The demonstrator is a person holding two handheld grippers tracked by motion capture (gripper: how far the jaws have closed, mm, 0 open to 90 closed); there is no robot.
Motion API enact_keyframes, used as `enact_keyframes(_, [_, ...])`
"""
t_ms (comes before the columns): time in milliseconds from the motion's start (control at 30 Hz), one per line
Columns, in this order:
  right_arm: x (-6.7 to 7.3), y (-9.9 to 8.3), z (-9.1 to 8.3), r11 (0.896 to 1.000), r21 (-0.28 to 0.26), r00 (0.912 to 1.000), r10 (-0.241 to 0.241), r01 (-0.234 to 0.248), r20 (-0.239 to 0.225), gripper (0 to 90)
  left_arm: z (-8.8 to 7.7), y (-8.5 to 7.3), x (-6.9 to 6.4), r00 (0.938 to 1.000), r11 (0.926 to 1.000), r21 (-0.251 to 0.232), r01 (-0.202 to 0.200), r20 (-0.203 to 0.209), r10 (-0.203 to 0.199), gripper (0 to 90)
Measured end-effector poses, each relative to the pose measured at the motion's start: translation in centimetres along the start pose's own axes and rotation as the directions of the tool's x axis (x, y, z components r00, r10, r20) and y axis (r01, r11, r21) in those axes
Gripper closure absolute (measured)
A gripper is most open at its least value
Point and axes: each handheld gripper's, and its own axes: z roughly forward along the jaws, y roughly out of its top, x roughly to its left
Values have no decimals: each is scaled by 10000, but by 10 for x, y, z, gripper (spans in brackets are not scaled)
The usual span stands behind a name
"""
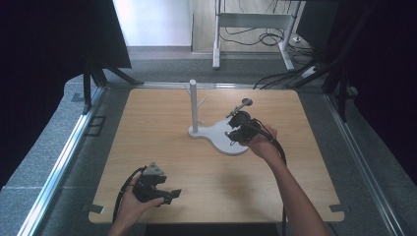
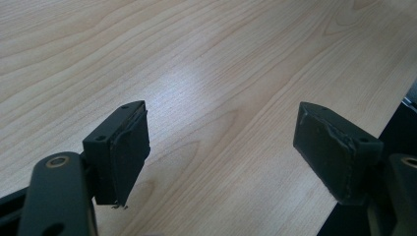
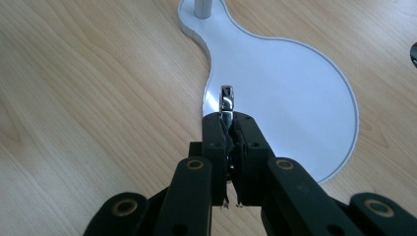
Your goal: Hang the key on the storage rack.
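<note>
Gripping a small shiny metal piece between closed jaws, my right gripper hangs over the white stand base; my left gripper rests near the table edge, jaws wide apart.

The counter fills the middle of the high view. A stand sits on it just right of center: its post rises at the base's left end, and the round part of the base spreads toward the lower right. The right gripper hangs over that round part, with a metal piece between its jaws. A spoon-like utensil lies above it, toward the upper right. The left gripper rests near the counter's lower-left edge, well apart from the stand
</note>
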Motion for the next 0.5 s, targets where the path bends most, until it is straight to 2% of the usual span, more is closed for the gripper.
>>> enact_keyframes(500, [3, 18, 3, 10000, -40, 10000, -58, 57, -32, 851, -1, 0, 0, 10000, 10000, -33, 16, 7, -16, 220])
